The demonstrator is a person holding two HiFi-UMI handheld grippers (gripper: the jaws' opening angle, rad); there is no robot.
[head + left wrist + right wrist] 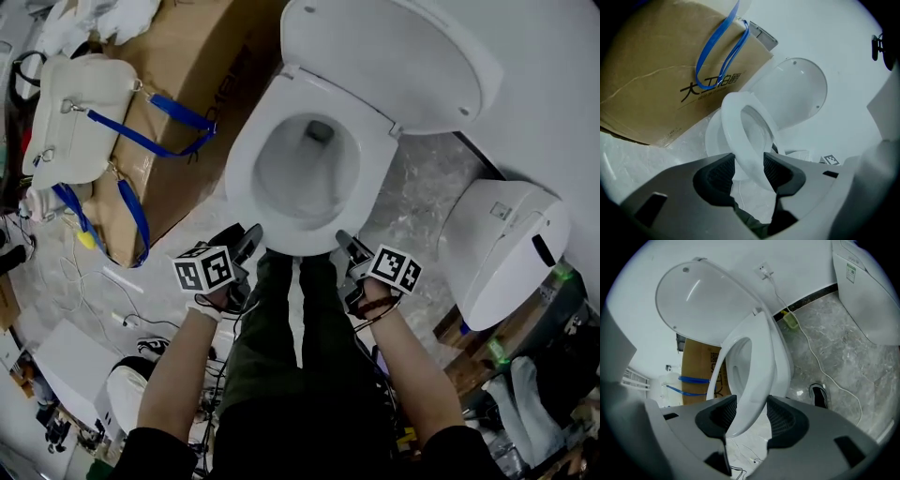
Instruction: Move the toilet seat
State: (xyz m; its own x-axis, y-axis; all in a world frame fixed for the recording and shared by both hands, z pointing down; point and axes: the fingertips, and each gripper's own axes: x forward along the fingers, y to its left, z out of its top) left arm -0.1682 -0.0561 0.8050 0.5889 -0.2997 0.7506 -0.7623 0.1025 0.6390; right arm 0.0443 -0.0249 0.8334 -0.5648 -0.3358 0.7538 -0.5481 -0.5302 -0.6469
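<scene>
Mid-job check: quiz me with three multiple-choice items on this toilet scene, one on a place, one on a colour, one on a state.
1. In the head view, on which side of the toilet does the box lie?
A. left
B. right
C. on top of it

2. The straps lying across the box are:
A. red
B. blue
C. green

3. The seat is:
A. held by the left gripper and the right gripper
B. held by the left one only
C. held by neither

Key:
1 A, the box fills the head view's upper left.
2 B, blue bands cross the brown card.
3 A, each gripper view shows the rim pinched between its fingers.
</scene>
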